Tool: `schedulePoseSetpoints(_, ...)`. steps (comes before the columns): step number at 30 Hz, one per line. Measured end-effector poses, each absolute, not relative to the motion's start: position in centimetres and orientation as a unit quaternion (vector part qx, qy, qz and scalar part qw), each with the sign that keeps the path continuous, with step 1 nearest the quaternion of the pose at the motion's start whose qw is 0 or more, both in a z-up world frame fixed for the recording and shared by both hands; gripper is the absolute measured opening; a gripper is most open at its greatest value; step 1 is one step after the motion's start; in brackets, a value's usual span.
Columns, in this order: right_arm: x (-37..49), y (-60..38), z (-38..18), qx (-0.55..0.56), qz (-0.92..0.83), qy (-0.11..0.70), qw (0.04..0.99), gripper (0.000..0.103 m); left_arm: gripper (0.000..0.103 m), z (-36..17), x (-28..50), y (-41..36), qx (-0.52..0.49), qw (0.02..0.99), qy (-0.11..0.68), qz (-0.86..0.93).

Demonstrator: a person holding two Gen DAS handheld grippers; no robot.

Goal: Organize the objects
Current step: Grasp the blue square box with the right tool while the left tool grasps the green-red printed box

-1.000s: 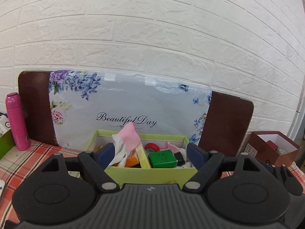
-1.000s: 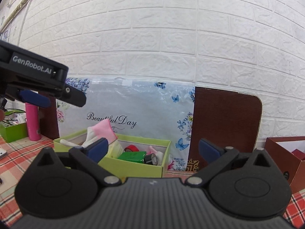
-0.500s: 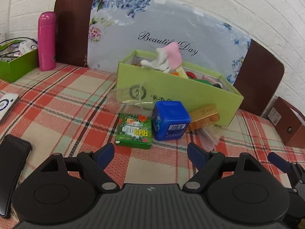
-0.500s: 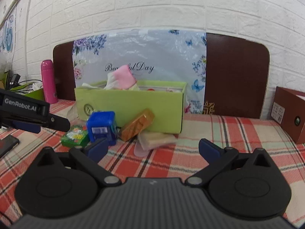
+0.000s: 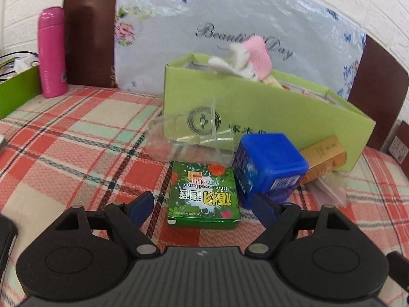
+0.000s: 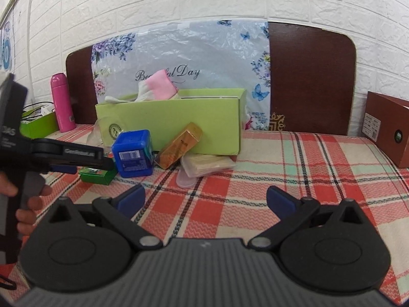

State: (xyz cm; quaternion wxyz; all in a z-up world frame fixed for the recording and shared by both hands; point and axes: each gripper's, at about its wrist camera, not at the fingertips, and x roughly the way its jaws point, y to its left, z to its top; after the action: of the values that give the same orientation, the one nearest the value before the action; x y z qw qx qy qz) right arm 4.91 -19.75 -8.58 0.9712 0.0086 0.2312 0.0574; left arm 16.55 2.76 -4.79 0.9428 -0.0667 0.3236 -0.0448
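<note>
A light green open box (image 5: 281, 112) (image 6: 173, 122) with a pink and white sock (image 5: 253, 58) (image 6: 158, 87) sticking out stands on the plaid cloth. In front of it lie a small green packet (image 5: 204, 197) (image 6: 98, 175), a blue cube container (image 5: 268, 166) (image 6: 134, 153), a gold bar box (image 5: 323, 157) (image 6: 181, 145), a clear plastic bag (image 5: 194, 140) and a clear flat case (image 6: 207, 165). My left gripper (image 5: 203, 206) is open, its fingers on either side of the green packet's near end, just above it. My right gripper (image 6: 205, 200) is open and empty above bare cloth.
A pink bottle (image 5: 51, 51) (image 6: 61, 102) and a green tray with cables (image 5: 15, 87) (image 6: 38, 125) stand at the left. A brown box (image 6: 388, 133) stands at the right. A floral board (image 6: 184, 69) leans on the white brick wall behind.
Both grippers have tilted down from the wall toward the table and moved in. The left gripper has closed in on the green packet. Both stay open.
</note>
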Motion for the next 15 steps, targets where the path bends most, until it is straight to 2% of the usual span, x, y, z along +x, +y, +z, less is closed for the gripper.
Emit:
schedulePoseSetpoints(1,5.1,-19.4,-8.5,0.004,0.063,0.231,0.971,0.103,0.064,-5.1,16.7,3.0,-0.072,0.939,0.332,-0.051)
schedulePoseSetpoints(6,7.0,-16.9,-8.0,-0.018,0.094,0.227,0.969,0.102,0.064,-4.6,14.6,4.3,-0.093,0.935,0.337,-0.065)
schedulePoseSetpoints(15,14.4,-11.5,-8.5,-0.020,0.148,0.257,0.955,0.091,0.064,-4.9,10.5,5.8,-0.071,0.932,0.350,-0.061)
